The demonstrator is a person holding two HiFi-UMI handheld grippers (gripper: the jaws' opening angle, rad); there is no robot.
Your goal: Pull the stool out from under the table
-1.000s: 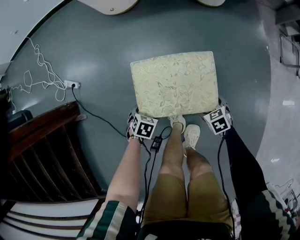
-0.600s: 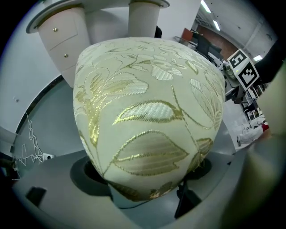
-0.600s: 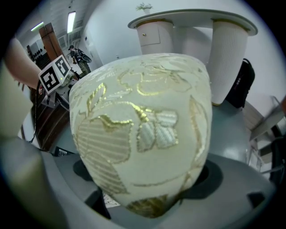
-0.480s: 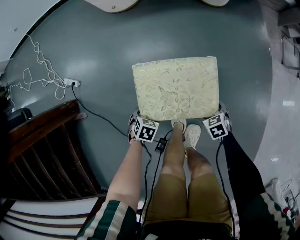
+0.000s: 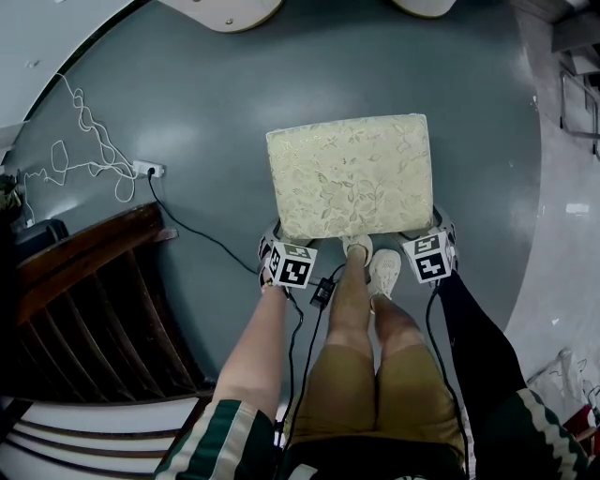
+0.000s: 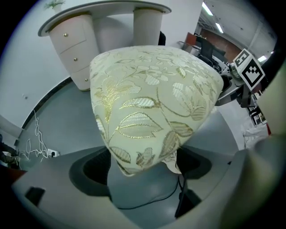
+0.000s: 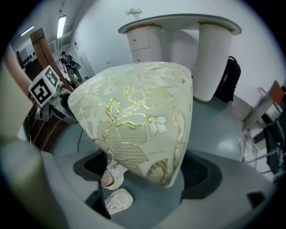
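Observation:
The stool, with a cream cushion in a gold leaf pattern, stands out on the grey floor in front of the person, apart from the white table at the top of the head view. My left gripper is closed round its near left corner. My right gripper grips the near right corner. In the left gripper view the cushion corner fills the gap between the wide-set jaws of the left gripper. The right gripper view shows the other corner wedged in the right gripper the same way.
The person's legs and white shoes stand right behind the stool. A dark wooden frame lies at the left. A white socket strip with loose cables rests on the floor. A metal chair and a black bag stand at the right.
The stool and both grippers have shifted slightly towards the person, away from the table. Both grips are unchanged.

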